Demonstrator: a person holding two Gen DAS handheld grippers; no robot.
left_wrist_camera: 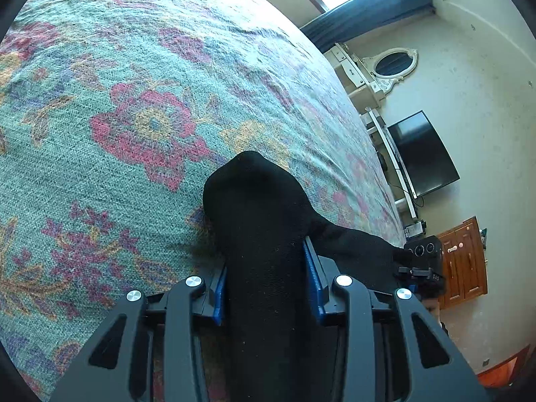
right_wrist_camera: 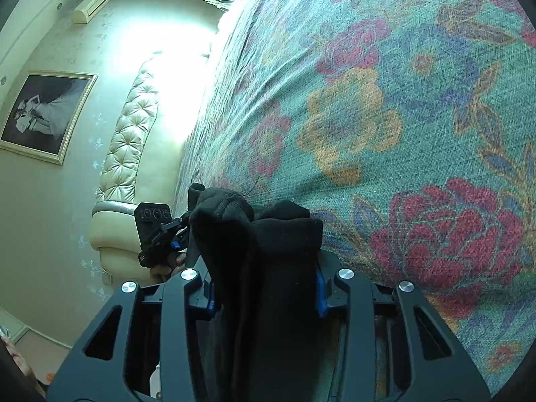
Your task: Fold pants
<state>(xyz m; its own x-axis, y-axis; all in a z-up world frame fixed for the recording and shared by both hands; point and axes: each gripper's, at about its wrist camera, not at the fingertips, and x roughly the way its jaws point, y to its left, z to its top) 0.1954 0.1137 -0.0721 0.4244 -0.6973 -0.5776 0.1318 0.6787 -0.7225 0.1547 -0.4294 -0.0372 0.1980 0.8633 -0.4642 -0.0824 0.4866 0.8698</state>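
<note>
The black pants (left_wrist_camera: 258, 221) are bunched between the blue pads of my left gripper (left_wrist_camera: 266, 288), which is shut on them above the floral bedspread (left_wrist_camera: 140, 107). The fabric stretches right toward my other gripper (left_wrist_camera: 422, 258). In the right wrist view my right gripper (right_wrist_camera: 264, 288) is shut on a thick wad of the black pants (right_wrist_camera: 268, 234), held over the bedspread (right_wrist_camera: 385, 117). The left gripper (right_wrist_camera: 157, 234) shows at the left there, with cloth running to it. Both sets of fingertips are hidden by the fabric.
The bed fills most of both views. A dark TV (left_wrist_camera: 422, 154), a white vanity with oval mirror (left_wrist_camera: 392, 63) and a wooden cabinet (left_wrist_camera: 464, 261) stand past the bed's edge. A tufted cream headboard (right_wrist_camera: 130, 140), a framed photo (right_wrist_camera: 47, 114) and an air conditioner (right_wrist_camera: 95, 1) are on the other side.
</note>
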